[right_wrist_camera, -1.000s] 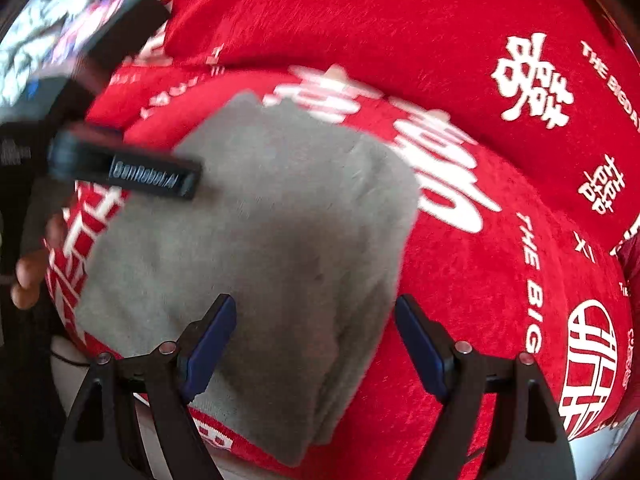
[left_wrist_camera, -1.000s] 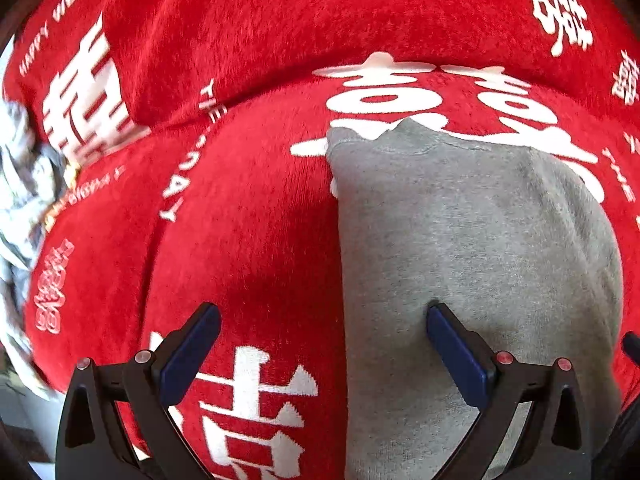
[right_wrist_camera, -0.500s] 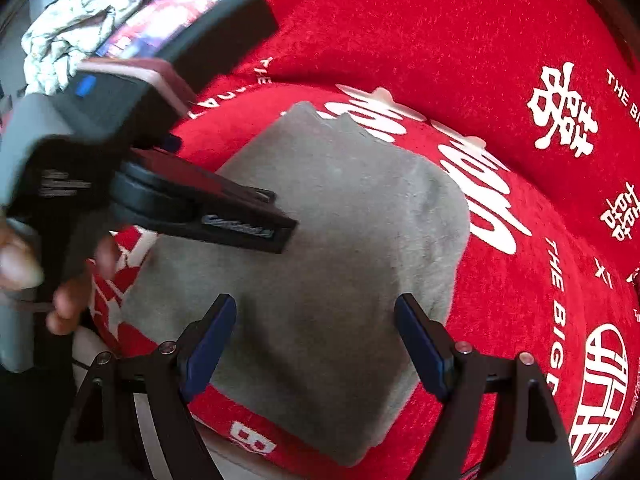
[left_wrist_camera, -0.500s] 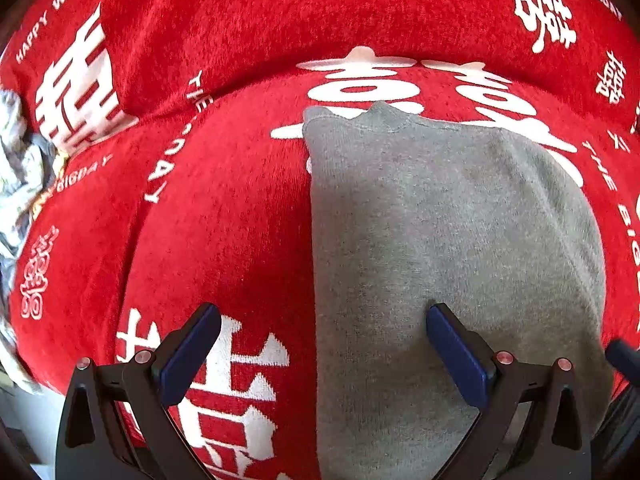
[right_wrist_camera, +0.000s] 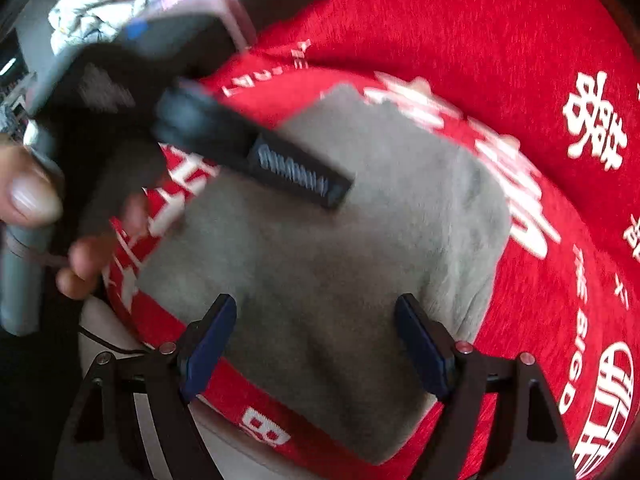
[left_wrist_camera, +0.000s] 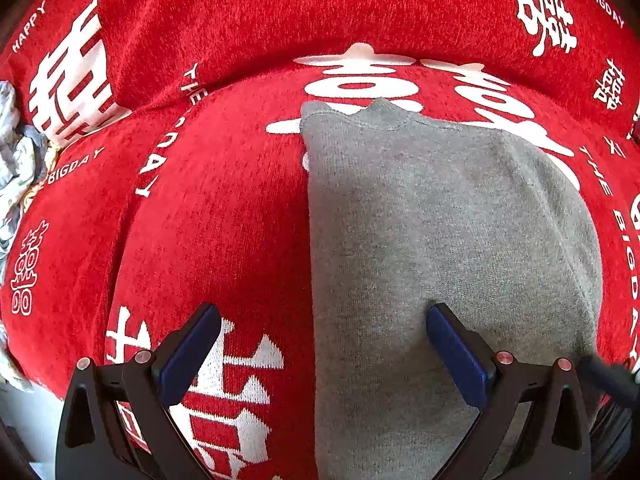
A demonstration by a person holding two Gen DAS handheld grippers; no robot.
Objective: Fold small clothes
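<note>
A folded grey knit garment lies flat on a red cover with white lettering. My left gripper is open and empty, hovering over the garment's left edge, with one finger over the grey cloth and the other over the red cover. My right gripper is open and empty above the garment's near part. The left gripper body and the hand holding it fill the upper left of the right wrist view, blurred.
The red cover rises into a back cushion behind the garment. A crumpled pale cloth lies at the far left; it also shows in the right wrist view. A pale edge shows below the cover's front.
The right gripper has lifted and pulled back, so more of the garment shows. The left gripper and hand have moved up and right across the right wrist view. Both grippers stay open.
</note>
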